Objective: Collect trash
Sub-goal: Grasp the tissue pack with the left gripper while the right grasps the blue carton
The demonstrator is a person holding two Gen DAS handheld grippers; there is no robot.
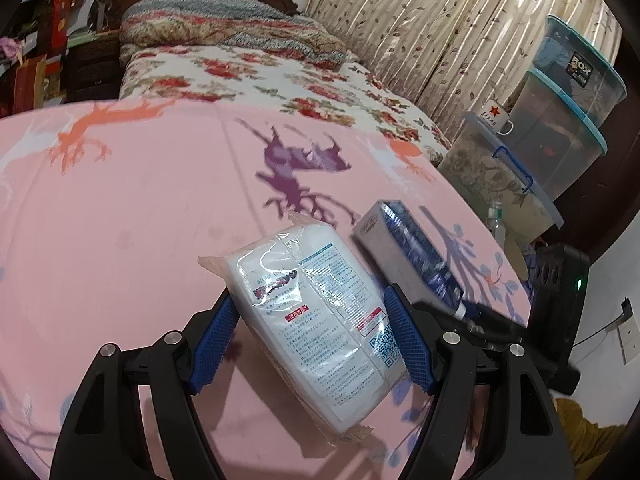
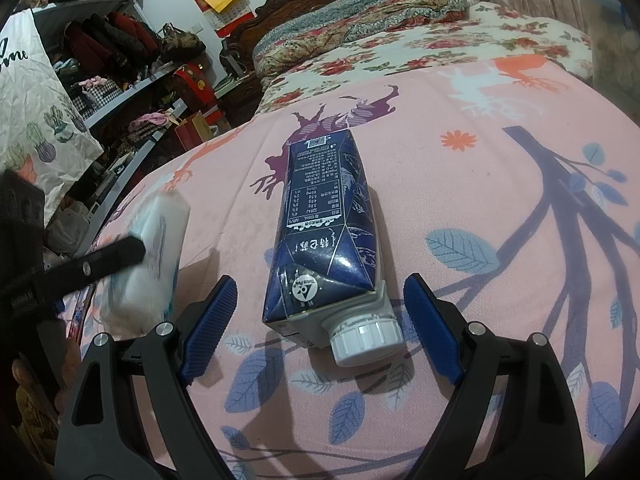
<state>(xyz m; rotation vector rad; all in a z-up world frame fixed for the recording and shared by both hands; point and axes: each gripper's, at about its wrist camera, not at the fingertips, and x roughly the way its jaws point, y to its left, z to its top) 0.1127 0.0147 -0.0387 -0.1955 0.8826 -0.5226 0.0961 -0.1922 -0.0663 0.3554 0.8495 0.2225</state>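
Observation:
A white plastic-wrapped packet (image 1: 320, 320) with printed text hangs tilted just above the pink bedsheet (image 1: 120, 220), casting a shadow below it. My left gripper (image 1: 312, 300) is shut on it, both blue pads pressing its sides. In the right wrist view the same packet (image 2: 160, 248) sits at the left with one black left finger (image 2: 100, 262) across it. A dark blue drink carton (image 2: 328, 232) with a white screw cap lies flat on the sheet, cap toward me. My right gripper (image 2: 320, 284) stands open around its cap end, pads clear of both sides. The carton (image 1: 408, 248) also shows right of the packet.
Stacked clear storage boxes (image 1: 560, 120) with a star-marked mug (image 1: 496, 116) stand off the bed's right edge by the curtain. A folded quilt (image 1: 224, 28) and carved headboard lie at the far end. Shelves of clothes (image 2: 120, 48) and a cactus-print bag (image 2: 40, 120) stand on the left.

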